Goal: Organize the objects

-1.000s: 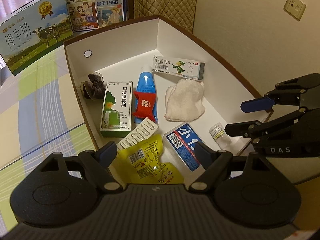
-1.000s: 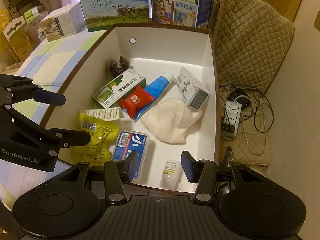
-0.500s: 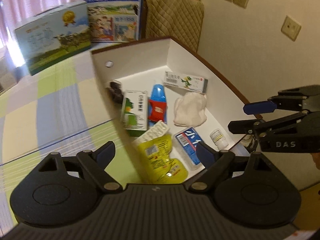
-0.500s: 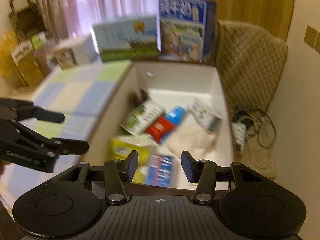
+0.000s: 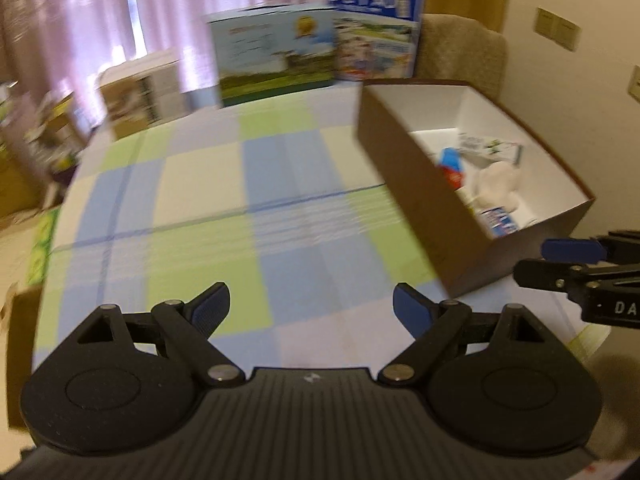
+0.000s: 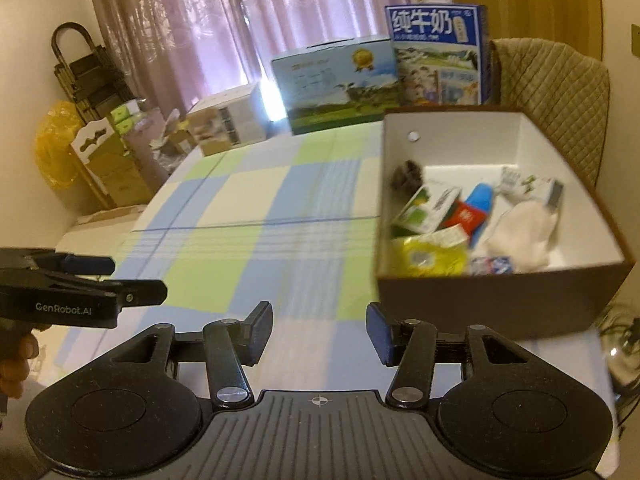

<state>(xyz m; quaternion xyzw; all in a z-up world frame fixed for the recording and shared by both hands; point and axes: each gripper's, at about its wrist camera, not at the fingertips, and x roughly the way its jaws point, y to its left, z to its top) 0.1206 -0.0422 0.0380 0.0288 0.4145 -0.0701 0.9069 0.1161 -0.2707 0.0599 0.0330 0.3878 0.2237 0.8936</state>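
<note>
One brown box (image 6: 500, 300), white inside, holds packets.

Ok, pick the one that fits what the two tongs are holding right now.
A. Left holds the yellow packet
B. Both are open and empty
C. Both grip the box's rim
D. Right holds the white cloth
B: the left tongs and right tongs both gape over the checkered tablecloth, while the yellow packet and white cloth lie inside the brown box.

Checked tablecloth (image 6: 240, 216) (brown box (image 6: 500, 304), milk cartons (image 6: 340, 84))

Pink curtains (image 6: 208, 20), quilted chair (image 6: 560, 92)
</note>
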